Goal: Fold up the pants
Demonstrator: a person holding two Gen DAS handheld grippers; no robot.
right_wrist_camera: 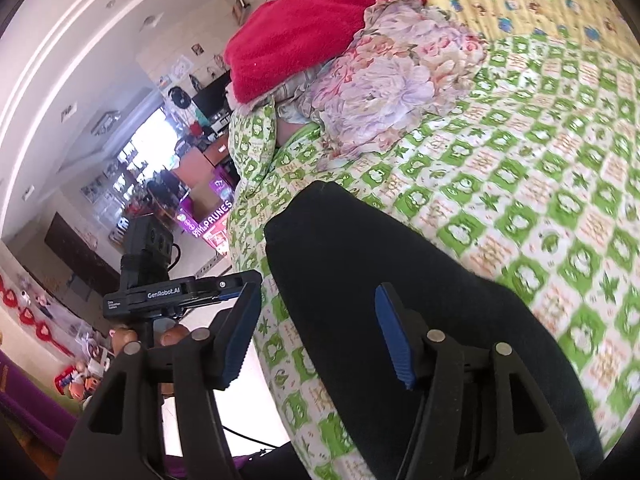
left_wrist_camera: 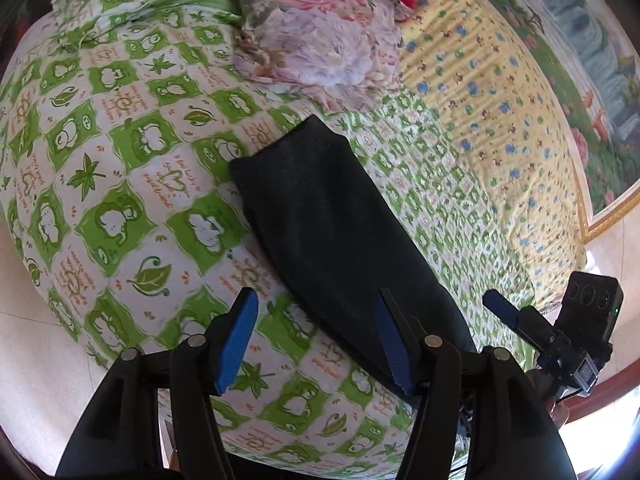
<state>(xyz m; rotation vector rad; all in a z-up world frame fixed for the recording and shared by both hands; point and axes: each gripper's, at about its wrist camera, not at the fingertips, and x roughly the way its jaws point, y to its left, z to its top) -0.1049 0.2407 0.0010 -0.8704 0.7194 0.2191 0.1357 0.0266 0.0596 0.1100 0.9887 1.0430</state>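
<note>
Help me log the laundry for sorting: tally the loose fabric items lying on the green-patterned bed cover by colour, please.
Black: 1, the pants
Red: 1, the fleece bundle
Floral pink and lilac: 1, the crumpled cloth
Total: 3

Both the left gripper and the right gripper are open, holding none of them.

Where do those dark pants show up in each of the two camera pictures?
Left wrist view: the dark pants lie as a long strip from the centre down to the lower right, on the green checked bedspread.
Right wrist view: the dark pants fill the lower centre, running toward the bottom right.
Shared landmark: the floral cloth beyond the pants' far end.
</note>
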